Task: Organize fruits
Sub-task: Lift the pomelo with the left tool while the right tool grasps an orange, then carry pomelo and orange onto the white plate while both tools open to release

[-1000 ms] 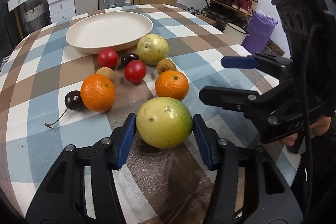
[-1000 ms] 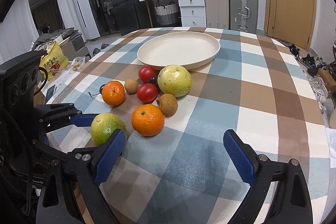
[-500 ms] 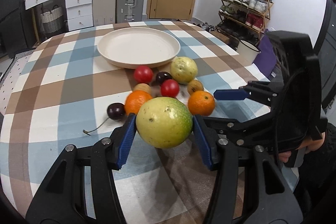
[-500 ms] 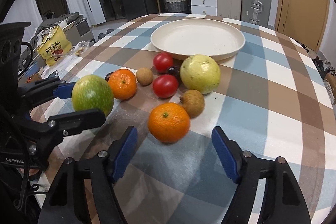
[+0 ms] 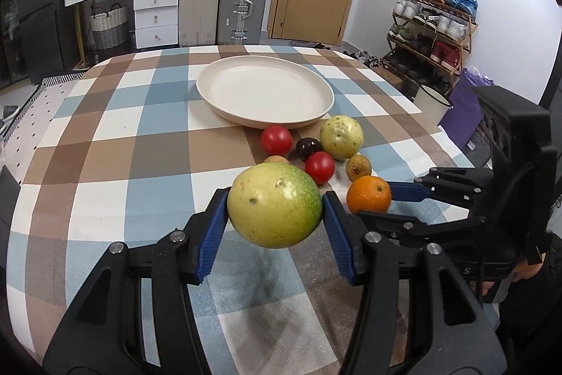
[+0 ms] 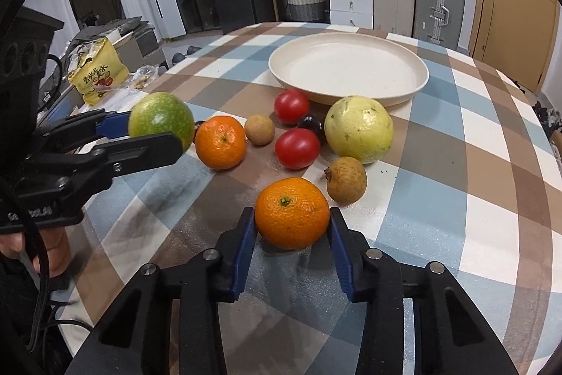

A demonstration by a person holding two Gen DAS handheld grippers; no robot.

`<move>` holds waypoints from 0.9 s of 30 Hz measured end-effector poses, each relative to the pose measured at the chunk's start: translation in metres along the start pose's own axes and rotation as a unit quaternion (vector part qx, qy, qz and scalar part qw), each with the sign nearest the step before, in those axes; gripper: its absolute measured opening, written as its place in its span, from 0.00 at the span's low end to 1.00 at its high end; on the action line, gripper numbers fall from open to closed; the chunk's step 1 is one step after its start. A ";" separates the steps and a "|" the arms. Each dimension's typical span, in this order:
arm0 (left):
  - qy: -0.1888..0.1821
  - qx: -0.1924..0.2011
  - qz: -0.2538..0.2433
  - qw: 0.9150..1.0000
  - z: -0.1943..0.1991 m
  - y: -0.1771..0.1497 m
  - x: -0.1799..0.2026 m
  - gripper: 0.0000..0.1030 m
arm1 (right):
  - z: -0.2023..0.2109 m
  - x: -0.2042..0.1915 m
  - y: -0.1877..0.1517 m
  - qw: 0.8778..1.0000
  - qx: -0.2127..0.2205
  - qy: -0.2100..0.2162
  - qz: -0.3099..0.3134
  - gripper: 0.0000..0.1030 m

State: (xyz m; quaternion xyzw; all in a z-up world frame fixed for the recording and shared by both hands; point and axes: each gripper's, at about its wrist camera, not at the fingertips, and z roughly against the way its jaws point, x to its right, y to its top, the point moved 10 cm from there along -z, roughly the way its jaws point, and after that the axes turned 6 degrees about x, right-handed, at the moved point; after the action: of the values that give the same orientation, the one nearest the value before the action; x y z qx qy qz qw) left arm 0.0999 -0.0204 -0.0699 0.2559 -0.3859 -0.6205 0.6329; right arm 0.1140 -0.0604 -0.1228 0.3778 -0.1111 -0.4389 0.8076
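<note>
**Two claws, one fruit in each**

Left gripper (image 5: 274, 217): blue pads clamped on both sides of a round yellow-green guava-like fruit (image 5: 274, 204), held clear of the checked blue, brown and white tablecloth (image 5: 140, 164); its shadow falls on the cloth below.

Right gripper (image 6: 291, 234): jaws closing, narrow now, around a round orange mandarin (image 6: 292, 212) sitting on the cloth. Fruit is dead centre between the blue pads (image 6: 244, 243), which sit at or just off its skin on both sides; I can't tell if they press yet.

Remaining fruit is clustered between the claws and a round cream plate (image 6: 418, 83), which holds nothing:
- second orange mandarin (image 6: 220, 142), just beside the held green fruit in the right wrist view
- two red tomatoes (image 6: 297, 148), a dark plum-like fruit (image 6: 311, 125) between them
- large pale yellow round fruit (image 6: 358, 129), touching the plate's near rim
- two small brown round fruits, one (image 6: 346, 180) just behind the gripped mandarin, one (image 6: 259, 129) beside the second mandarin
</note>
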 end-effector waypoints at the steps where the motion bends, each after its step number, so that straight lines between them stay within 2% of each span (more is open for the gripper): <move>1: 0.001 0.002 -0.001 1.000 0.000 0.001 0.000 0.50 | 0.003 -0.001 0.002 1.000 0.005 0.003 0.000 0.40; 15: 0.020 0.042 -0.013 0.999 -0.004 0.049 -0.006 0.50 | 0.047 0.009 0.051 0.996 0.090 0.024 -0.012 0.40; 27: 0.035 0.056 -0.009 0.998 -0.032 0.083 -0.019 0.50 | 0.049 0.029 0.093 0.991 0.127 0.022 -0.026 0.40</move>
State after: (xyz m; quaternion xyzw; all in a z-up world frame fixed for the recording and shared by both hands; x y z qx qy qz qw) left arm 0.1761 0.0012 -0.0248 0.3162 -0.3950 -0.5945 0.6250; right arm 0.1646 -0.0781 -0.0276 0.4900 -0.1383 -0.4338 0.7433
